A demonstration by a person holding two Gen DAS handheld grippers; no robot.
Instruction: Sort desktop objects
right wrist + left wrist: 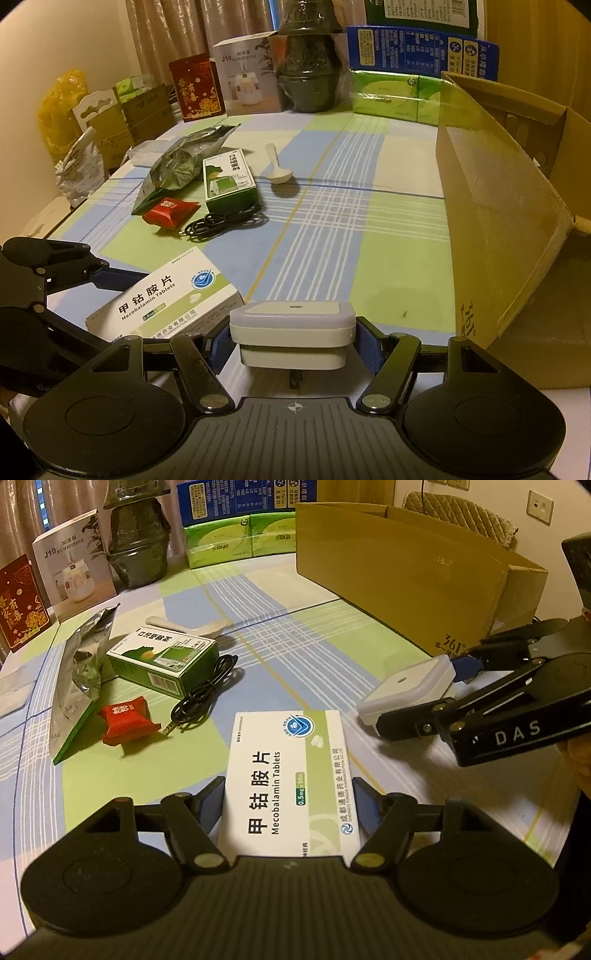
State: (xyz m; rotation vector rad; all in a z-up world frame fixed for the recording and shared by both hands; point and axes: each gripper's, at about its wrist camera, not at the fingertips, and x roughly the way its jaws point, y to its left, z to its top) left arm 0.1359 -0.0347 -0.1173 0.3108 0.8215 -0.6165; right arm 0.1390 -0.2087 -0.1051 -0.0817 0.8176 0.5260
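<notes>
Left gripper (288, 805) is clamped on the tablet box (288, 775) across its short width, blue pads on both long edges, near end of the box in the jaws. The box sits low over the checked tablecloth (325, 635), near the front edge; whether it is lifted cannot be told.

Right gripper (293, 343) is closed on the white plug (291, 328), pads on its two flat sides, just right of the box.

Handling, as a judgement: the tablet box is thin card, light, and will crush if squeezed hard; gripping nearer its middle would cut droop. The plug is rigid smooth plastic, so it may be slippery; its flat sides are the right place to hold.

The carton (406, 568) stands open to the right, likely the drop target.
</notes>
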